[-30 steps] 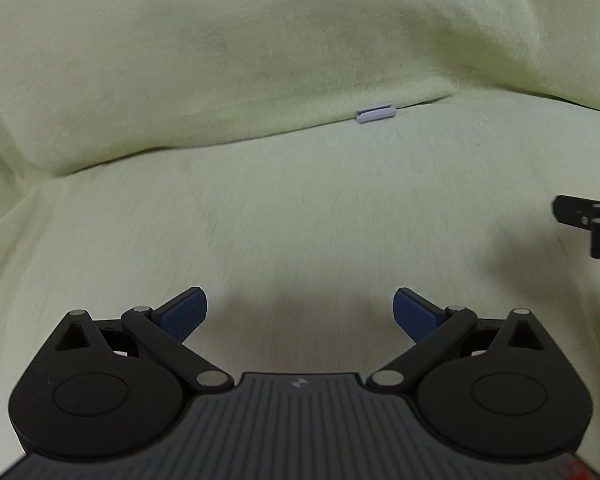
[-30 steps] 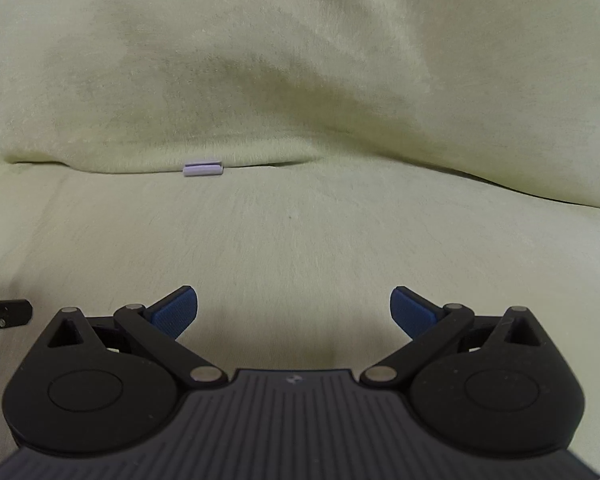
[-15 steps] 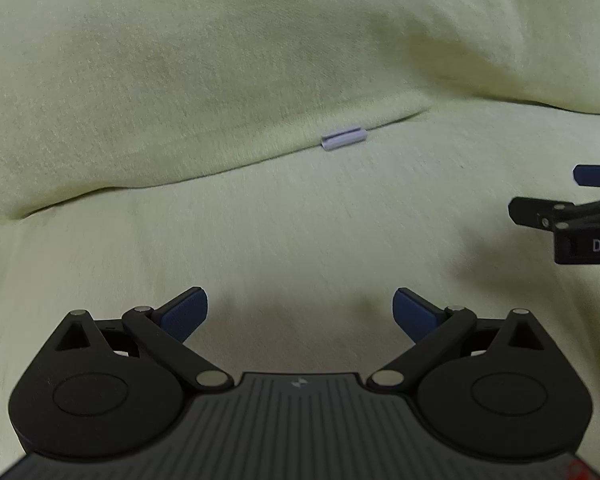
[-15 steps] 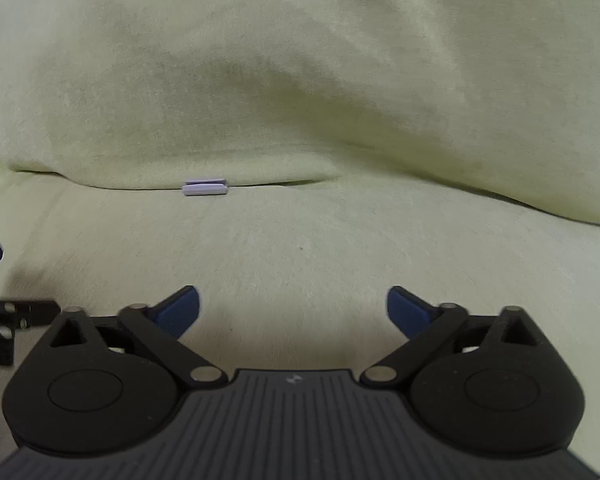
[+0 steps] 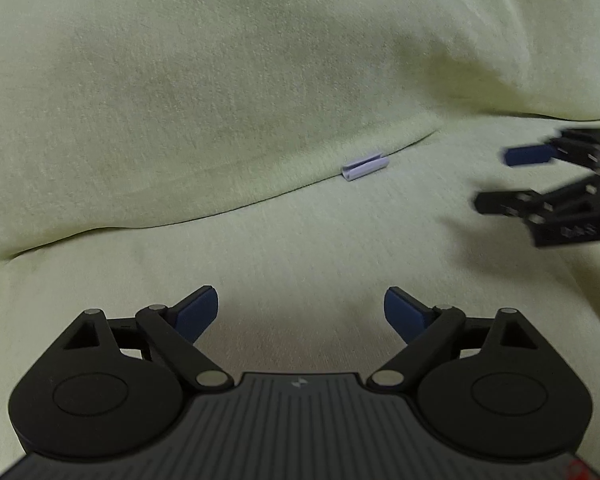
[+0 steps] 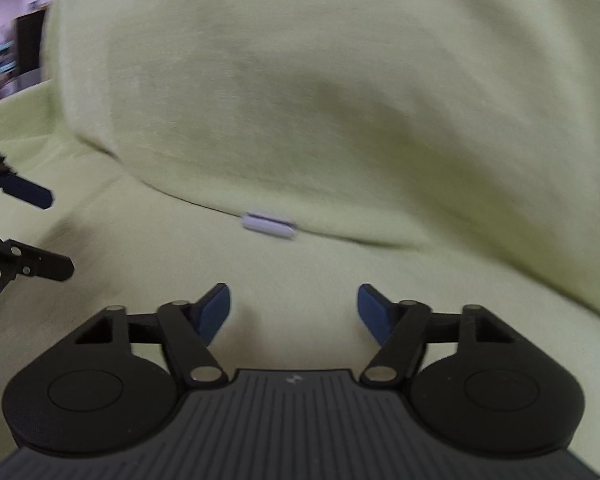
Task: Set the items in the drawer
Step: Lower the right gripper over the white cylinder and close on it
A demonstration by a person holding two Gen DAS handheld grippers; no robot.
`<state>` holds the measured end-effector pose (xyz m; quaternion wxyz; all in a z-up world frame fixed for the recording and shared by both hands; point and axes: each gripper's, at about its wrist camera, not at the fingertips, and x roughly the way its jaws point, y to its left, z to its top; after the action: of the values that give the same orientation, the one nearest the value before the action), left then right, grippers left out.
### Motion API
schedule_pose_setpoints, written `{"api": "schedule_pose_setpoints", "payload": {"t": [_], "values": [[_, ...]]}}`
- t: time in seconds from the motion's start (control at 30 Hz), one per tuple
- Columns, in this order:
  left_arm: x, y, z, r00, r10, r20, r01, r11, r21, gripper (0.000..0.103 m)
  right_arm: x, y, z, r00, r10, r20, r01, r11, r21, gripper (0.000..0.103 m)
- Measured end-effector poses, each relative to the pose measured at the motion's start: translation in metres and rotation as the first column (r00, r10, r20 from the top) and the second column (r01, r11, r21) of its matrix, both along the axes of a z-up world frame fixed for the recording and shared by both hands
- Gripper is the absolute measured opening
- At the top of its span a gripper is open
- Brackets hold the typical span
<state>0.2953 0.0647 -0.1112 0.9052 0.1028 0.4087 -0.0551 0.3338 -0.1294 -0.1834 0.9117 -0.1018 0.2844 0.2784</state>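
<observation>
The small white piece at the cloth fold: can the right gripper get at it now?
Probably yes. The right gripper is open, and only bare green cloth lies between it and the white piece.

Pale yellow-green fabric cover (image 5: 300, 232) spreads flat across the foreground, then humps up into a soft bulge (image 6: 340, 100) behind. Right in the crease between them lies one small white clip-like piece (image 5: 365, 165), alone.

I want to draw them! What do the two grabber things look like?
Both match. The left gripper and right gripper are black plastic, with two round discs, slim jointed link bars with silver pins, and flat dark blue finger pads. A grey ribbed plate with a tiny white logo sits between the discs.
</observation>
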Motion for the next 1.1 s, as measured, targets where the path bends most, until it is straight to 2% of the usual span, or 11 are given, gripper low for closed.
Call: {"api": "schedule_pose_setpoints", "payload": {"t": [0.2,0.33,0.47,0.57,0.67,0.73,0.77,0.83,0.97,1.07,1.1], "values": [[0.020,0.011,-0.005,1.000,0.029,0.002,-0.029,1.000,-0.002,0.091,0.037,0.022,-0.005,0.995,0.097,0.018,-0.096,0.994,-0.056,0.043],[0.034,0.019,-0.007,0.998,0.060,0.005,-0.060,0.998,-0.013,0.091,0.049,0.035,-0.015,0.991,0.131,0.007,-0.131,0.989,-0.069,0.042],[0.039,0.023,-0.011,0.997,0.071,-0.003,-0.071,0.997,-0.027,0.091,0.055,0.047,-0.023,0.989,0.137,0.063,-0.128,0.984,-0.125,0.041],[0.040,0.025,-0.013,0.997,0.072,0.003,-0.072,0.997,-0.021,0.091,0.061,0.050,-0.025,0.986,0.154,0.068,-0.146,0.984,-0.105,0.041],[0.043,0.030,-0.014,0.996,0.087,0.001,-0.087,0.996,-0.016,0.091,0.064,0.056,-0.031,0.982,0.174,0.075,-0.163,0.978,-0.132,0.041],[0.043,0.034,-0.014,0.995,0.099,-0.001,-0.099,0.995,-0.014,0.091,0.064,0.058,-0.032,0.980,0.187,0.069,-0.177,0.976,-0.131,0.034],[0.043,0.036,-0.015,0.994,0.105,-0.001,-0.105,0.994,-0.013,0.091,0.063,0.058,-0.031,0.979,0.195,0.050,-0.189,0.975,-0.115,0.021],[0.042,0.041,-0.014,0.993,0.116,-0.002,-0.116,0.993,-0.013,0.091,0.055,0.060,-0.027,0.975,0.222,0.032,-0.217,0.969,-0.117,0.016],[0.041,0.048,-0.014,0.991,0.134,-0.001,-0.134,0.991,-0.012,0.091,0.045,0.064,-0.021,0.970,0.242,0.025,-0.236,0.961,-0.146,0.015],[0.041,0.051,-0.014,0.990,0.140,-0.003,-0.140,0.990,-0.017,0.091,0.053,0.068,-0.018,0.975,0.222,0.016,-0.218,0.967,-0.128,0.036],[0.041,0.051,-0.014,0.990,0.140,-0.004,-0.140,0.990,-0.019,0.091,0.055,0.071,-0.020,0.976,0.217,0.012,-0.214,0.969,-0.127,0.036]]}}
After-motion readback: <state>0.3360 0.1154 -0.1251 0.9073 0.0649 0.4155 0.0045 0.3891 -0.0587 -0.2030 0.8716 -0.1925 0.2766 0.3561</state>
